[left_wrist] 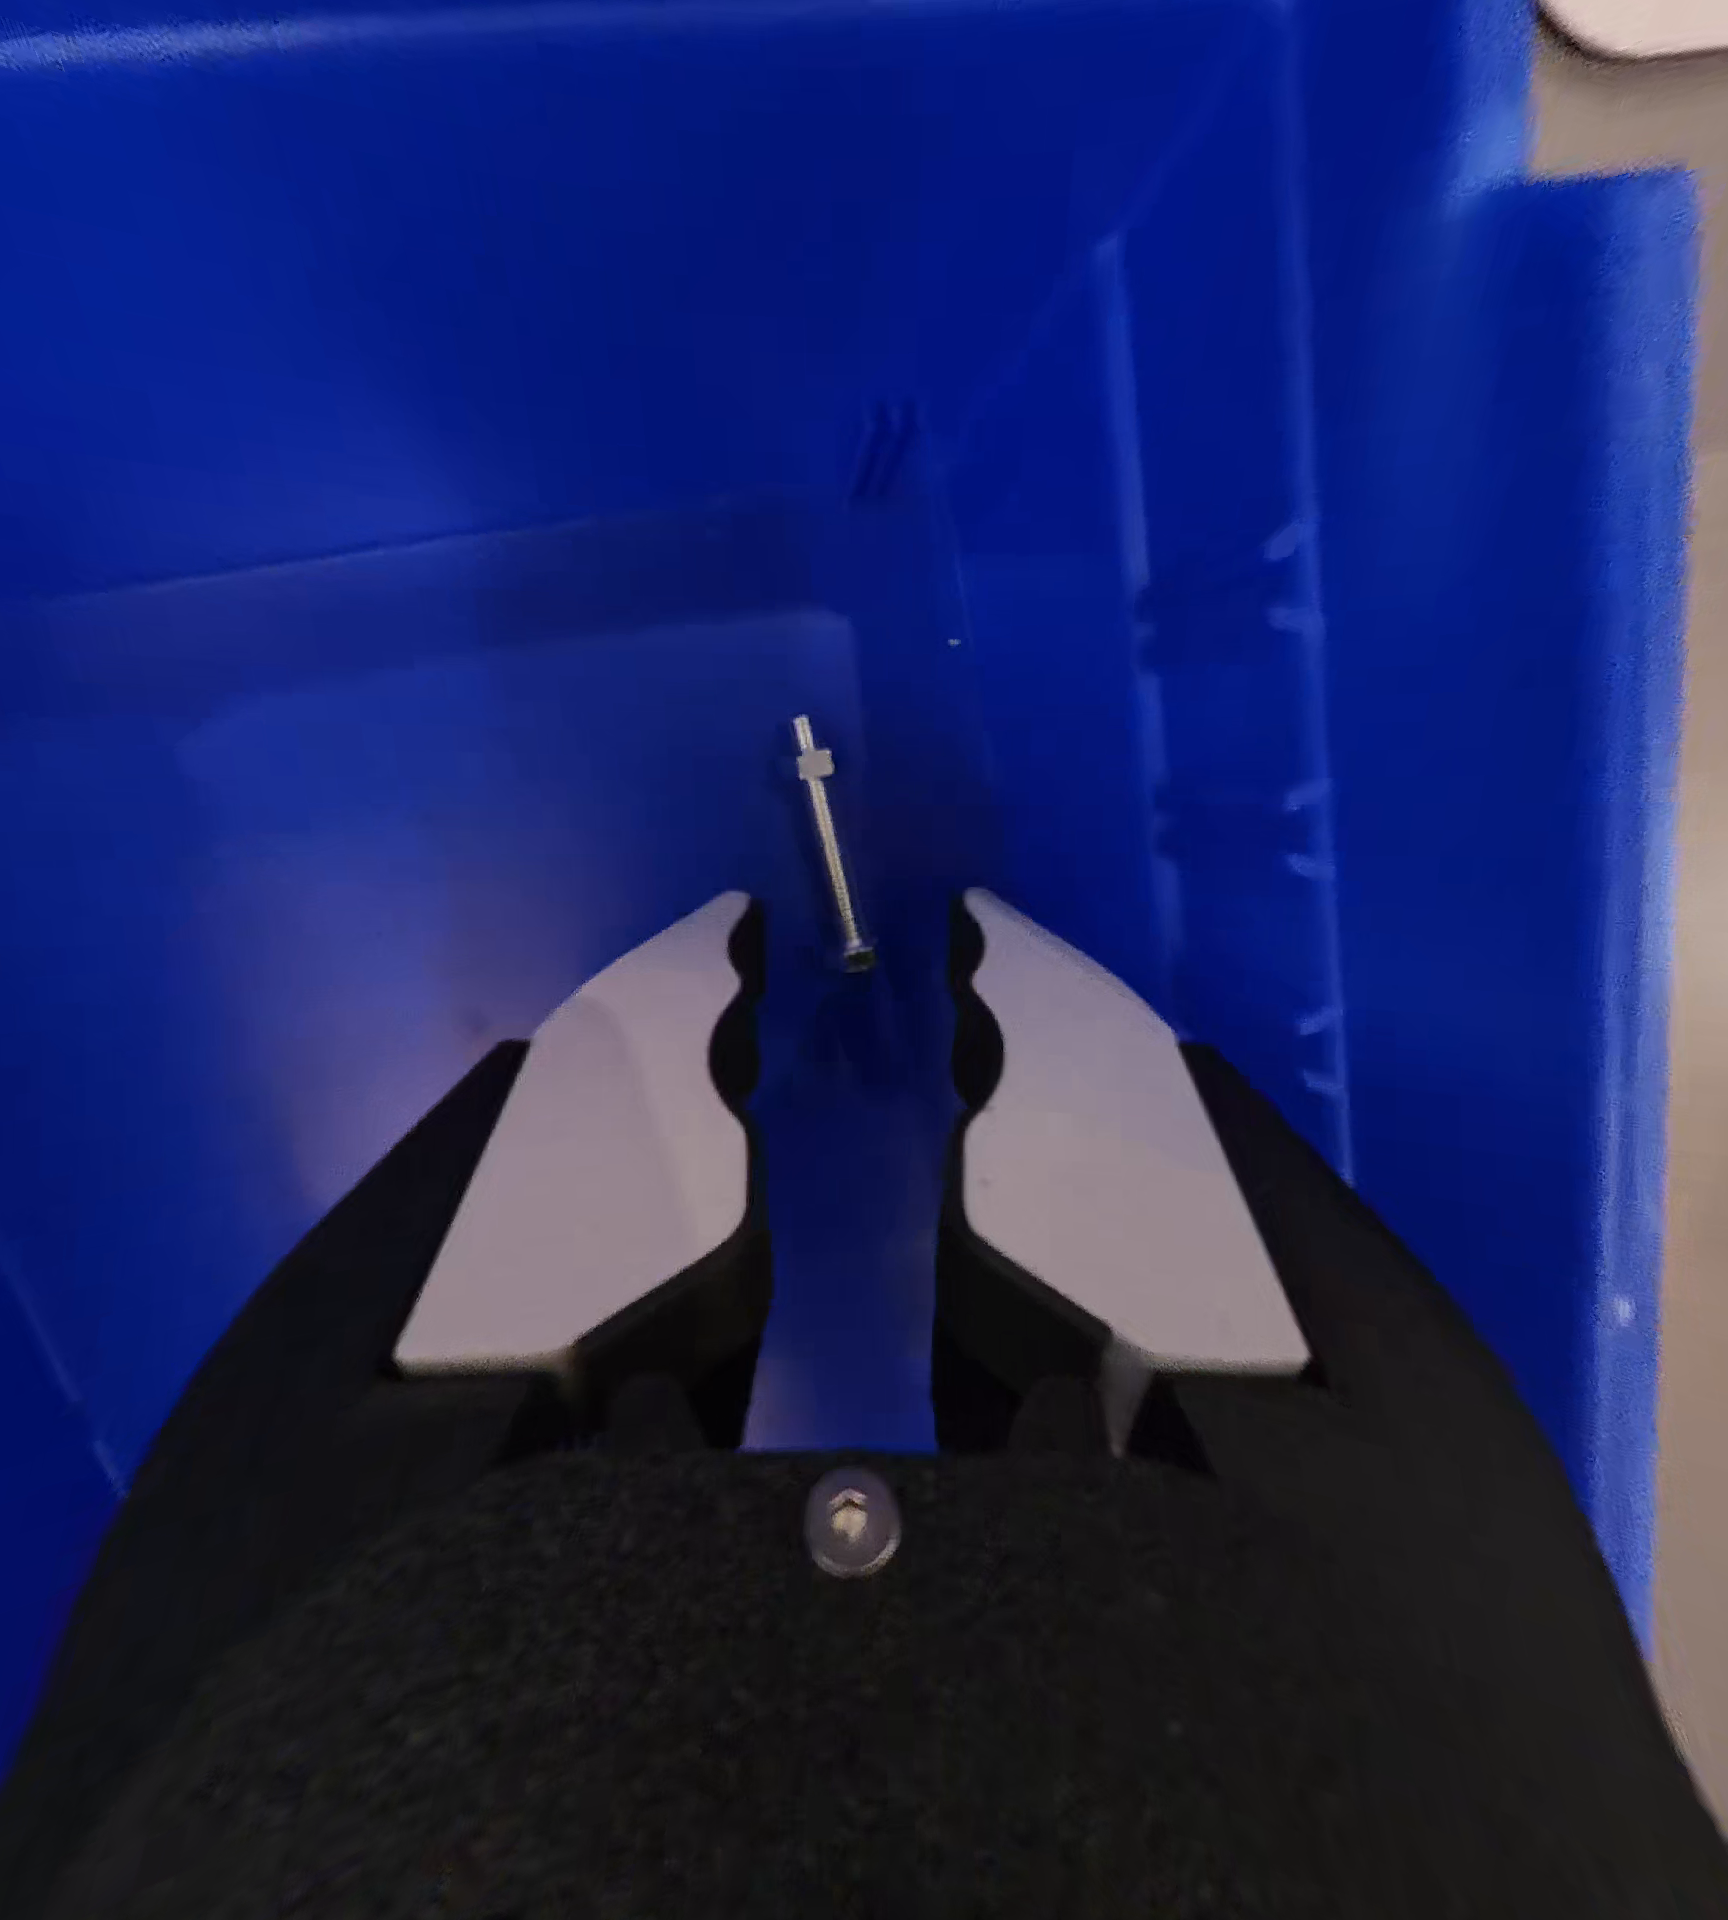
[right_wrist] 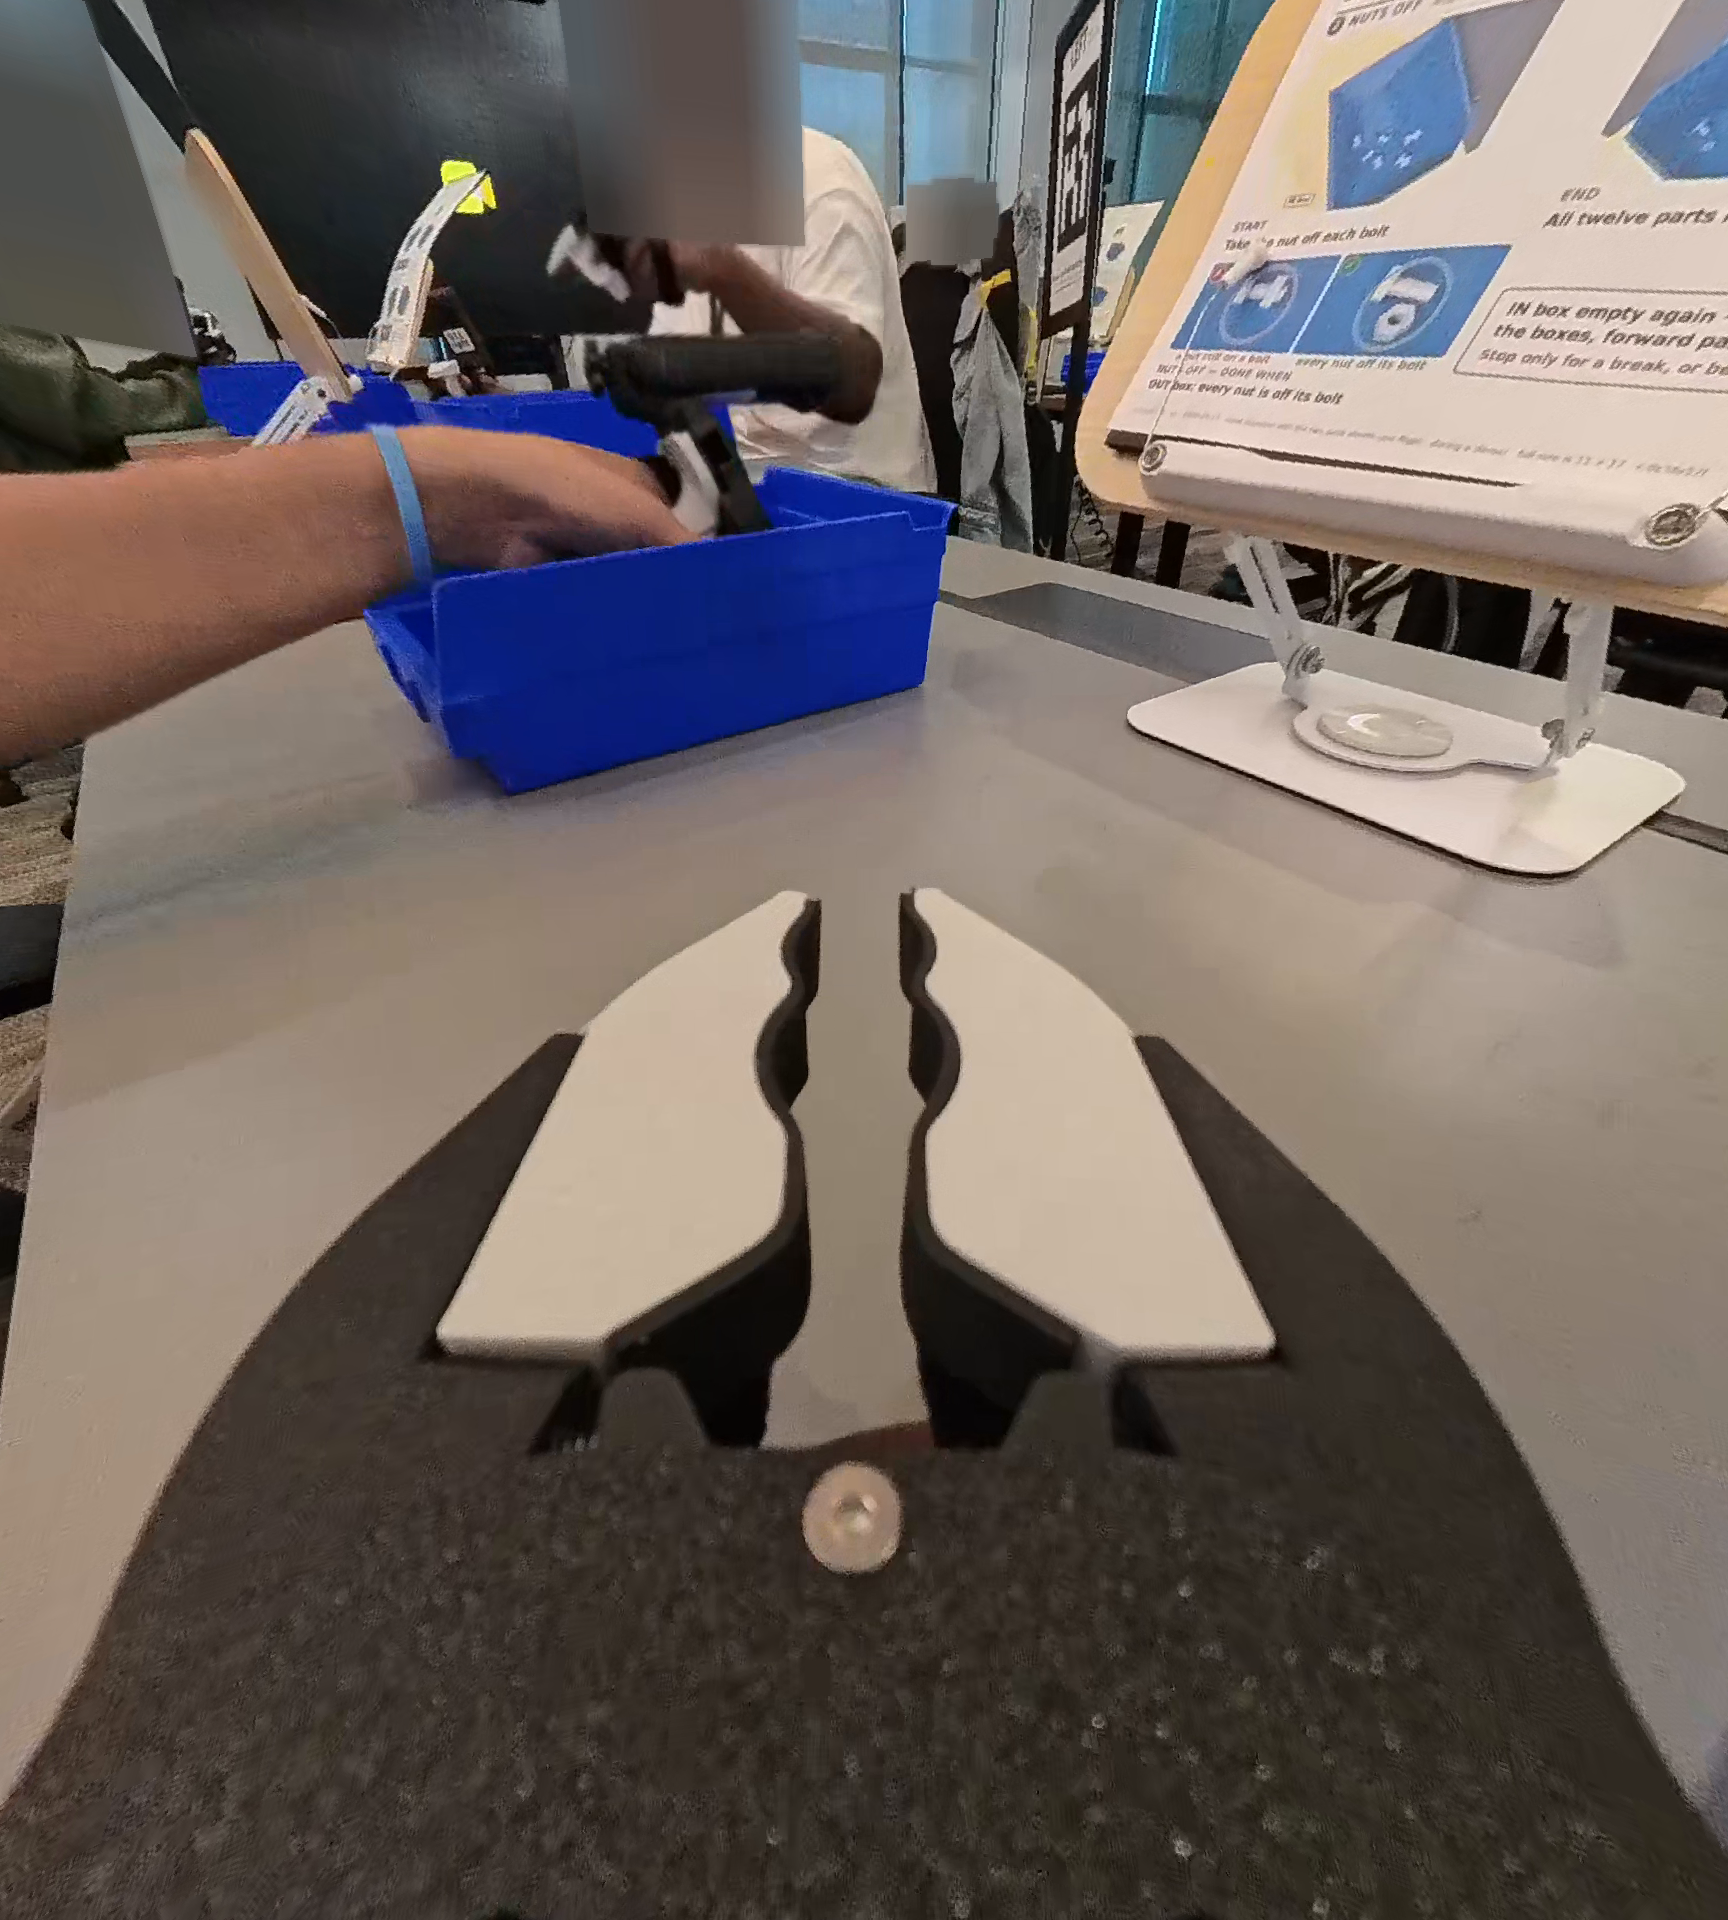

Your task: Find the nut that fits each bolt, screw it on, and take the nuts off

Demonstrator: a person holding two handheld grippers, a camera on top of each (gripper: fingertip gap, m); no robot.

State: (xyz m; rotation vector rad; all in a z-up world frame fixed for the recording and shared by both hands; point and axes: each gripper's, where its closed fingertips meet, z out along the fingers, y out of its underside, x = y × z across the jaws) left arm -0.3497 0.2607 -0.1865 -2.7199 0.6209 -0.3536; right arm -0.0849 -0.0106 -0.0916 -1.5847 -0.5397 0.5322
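A thin silver bolt (left_wrist: 829,847) with a small nut (left_wrist: 810,767) threaded near its far end lies on the floor of a blue bin (left_wrist: 424,416). My left gripper (left_wrist: 855,909) is inside the bin, open, with the bolt's head between its fingertips and not gripped. In the right wrist view my right gripper (right_wrist: 860,904) hovers over the grey table (right_wrist: 1255,1039), slightly open and empty. The blue bin (right_wrist: 694,644) stands far left there, with the left gripper (right_wrist: 704,488) and a hand (right_wrist: 527,499) reaching into it.
A white stand (right_wrist: 1411,769) holds an instruction sheet (right_wrist: 1514,260) at the back right. Another blue bin (right_wrist: 257,395) and people at a farther table are behind. The table's left edge (right_wrist: 60,935) drops to carpet. Tip to tip, the grippers are about 40 centimeters apart.
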